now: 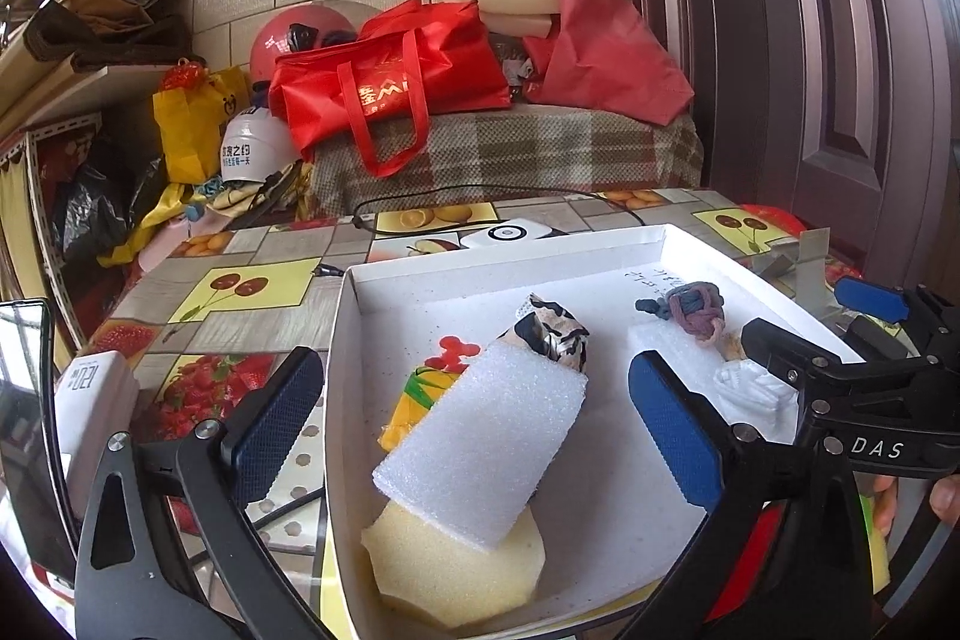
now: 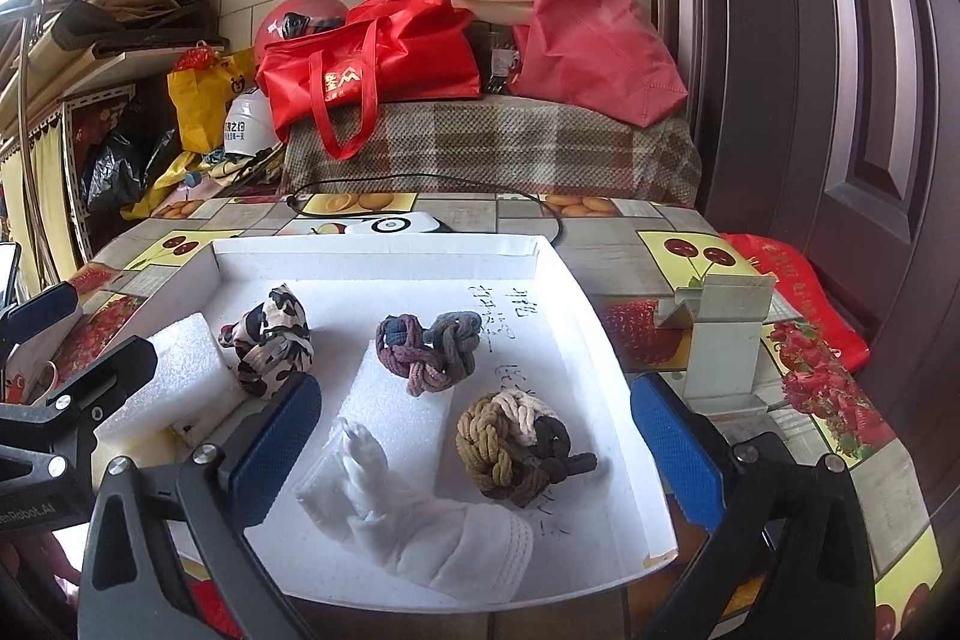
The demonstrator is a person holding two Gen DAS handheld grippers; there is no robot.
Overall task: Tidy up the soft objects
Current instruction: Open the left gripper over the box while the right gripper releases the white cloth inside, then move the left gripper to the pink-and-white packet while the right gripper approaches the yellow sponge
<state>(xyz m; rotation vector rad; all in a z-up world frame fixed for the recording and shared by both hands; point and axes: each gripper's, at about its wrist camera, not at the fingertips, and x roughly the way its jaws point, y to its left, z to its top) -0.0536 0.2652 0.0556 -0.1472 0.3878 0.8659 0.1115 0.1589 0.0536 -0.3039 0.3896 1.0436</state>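
Observation:
A white cardboard tray (image 1: 600, 256) (image 2: 564, 274) on the table holds soft items. In the left wrist view a white foam block (image 1: 486, 436) lies over a yellow sponge (image 1: 456, 568), with a black-and-cream patterned cloth (image 1: 552, 328) and a yellow-red cloth (image 1: 420, 388) beside it. My left gripper (image 1: 474, 424) is open around the foam block. In the right wrist view I see a purple-grey knotted rope (image 2: 429, 349), a brown-cream knotted rope (image 2: 516, 448), a white glove (image 2: 420, 514) and flat white foam (image 2: 396, 406). My right gripper (image 2: 474, 454) is open and empty above them.
The table has a fruit-print cloth (image 2: 678, 244). A white device with a black cable (image 2: 390, 225) lies behind the tray. A metal bracket (image 2: 720, 334) stands right of it. Red bags (image 2: 372, 64) and foam rolls sit on a bench behind. A white box (image 1: 90, 400) sits left.

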